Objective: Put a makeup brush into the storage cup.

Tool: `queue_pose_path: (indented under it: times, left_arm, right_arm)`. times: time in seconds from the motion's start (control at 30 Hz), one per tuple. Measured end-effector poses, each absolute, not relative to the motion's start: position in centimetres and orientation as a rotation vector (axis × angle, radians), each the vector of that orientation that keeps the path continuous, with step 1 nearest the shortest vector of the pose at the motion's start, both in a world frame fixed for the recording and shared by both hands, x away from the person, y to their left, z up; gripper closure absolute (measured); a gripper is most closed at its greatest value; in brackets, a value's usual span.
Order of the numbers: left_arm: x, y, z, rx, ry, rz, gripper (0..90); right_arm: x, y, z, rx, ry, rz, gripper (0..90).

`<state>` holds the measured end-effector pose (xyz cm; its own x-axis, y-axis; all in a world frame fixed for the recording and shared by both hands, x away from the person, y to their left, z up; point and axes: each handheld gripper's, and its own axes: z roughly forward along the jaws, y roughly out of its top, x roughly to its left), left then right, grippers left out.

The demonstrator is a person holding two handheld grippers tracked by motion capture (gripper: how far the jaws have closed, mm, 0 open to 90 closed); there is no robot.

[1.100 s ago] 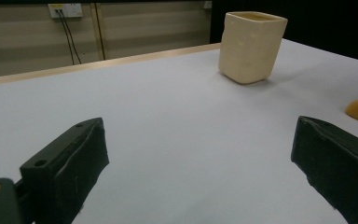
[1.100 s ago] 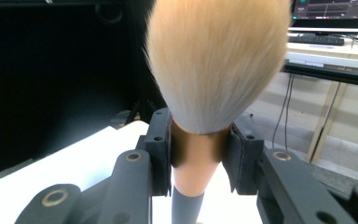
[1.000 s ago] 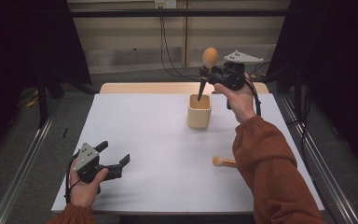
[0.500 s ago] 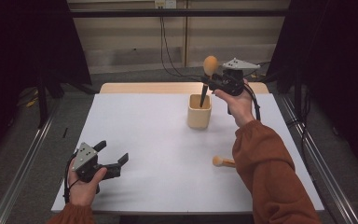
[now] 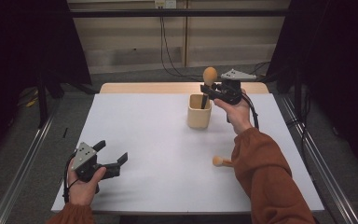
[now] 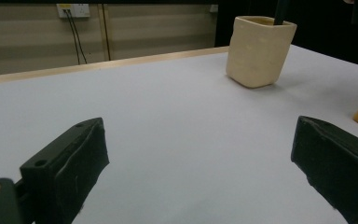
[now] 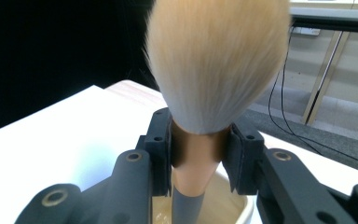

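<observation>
Your right gripper (image 7: 198, 154) clamps the light, soft-bristled tan makeup brush (image 7: 214, 70) by its stiff ferrule above the cream square cup (image 5: 199, 111), a sound hold; your left gripper (image 5: 103, 164) rests wide apart, holding nothing.

The brush (image 7: 216, 60) has soft, fine, pale bristles above a shiny coppery collar and a matt grey handle; the cup (image 6: 259, 50) looks matt cream, faintly uneven; the table (image 5: 154, 140) has a smooth matt white top with a wood-coloured edge.
</observation>
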<state>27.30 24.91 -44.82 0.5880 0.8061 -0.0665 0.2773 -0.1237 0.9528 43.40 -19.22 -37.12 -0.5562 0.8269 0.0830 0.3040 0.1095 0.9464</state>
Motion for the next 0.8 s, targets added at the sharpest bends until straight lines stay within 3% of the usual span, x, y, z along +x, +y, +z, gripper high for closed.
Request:
queue_pose_path:
  times: [0.67,0.73,0.8]
  left_arm:
    - [27.3,24.9,-44.8,1.692,0.901,0.597,3.6]
    - [27.3,24.9,-44.8,1.693,0.901,0.596,3.6]
    - [27.3,24.9,-44.8,1.692,0.899,0.594,3.6]
  right_arm:
    - [43.9,-19.2,-39.9,1.147,1.981,1.401,65.4]
    - [44.0,-19.3,-40.0,1.164,1.976,1.397,61.2]
    - [44.0,-19.4,-40.1,1.185,1.978,1.408,50.9]
